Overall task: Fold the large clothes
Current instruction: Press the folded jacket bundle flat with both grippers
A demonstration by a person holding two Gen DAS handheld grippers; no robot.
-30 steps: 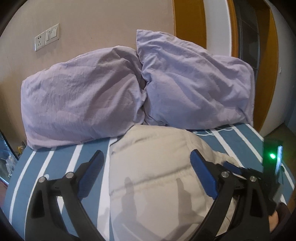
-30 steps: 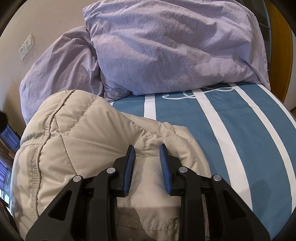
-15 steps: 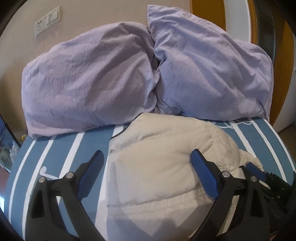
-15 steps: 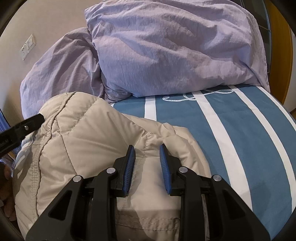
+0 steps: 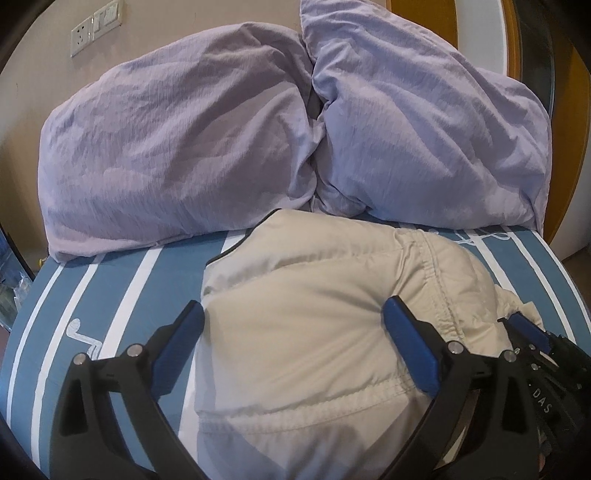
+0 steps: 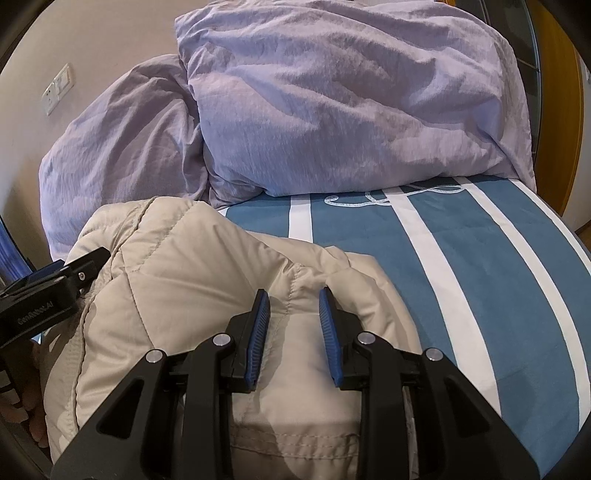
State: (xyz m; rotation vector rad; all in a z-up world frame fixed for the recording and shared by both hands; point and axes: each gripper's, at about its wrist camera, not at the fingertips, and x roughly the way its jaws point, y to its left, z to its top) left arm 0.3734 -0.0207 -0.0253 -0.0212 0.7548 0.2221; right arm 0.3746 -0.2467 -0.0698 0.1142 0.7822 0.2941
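We have a beige puffer jacket bunched into a thick mound on the blue-and-white striped bed, filling the 6 o'clock half of the left wrist view and the 7 to 8 o'clock side of the right wrist view. Our left gripper is spread wide, blue pads straddling the jacket's padded bulk; the right pad sits near a stitched seam, the left pad over the jacket's 9 o'clock edge beside bare sheet. It grips nothing; we cannot tell if the pads touch the fabric. Our right gripper is part open with a narrow gap, pads over a quilted fold near the jacket's 3 o'clock edge; fabric shows between the pads but we cannot tell if it is pinched. In the right wrist view the left gripper's black body also shows at 9 o'clock against the jacket. Two lilac pillows lean on the wall at 12 o'clock, touching each other, the jacket's far end right up against them. Wall sockets sit at 11 o'clock.
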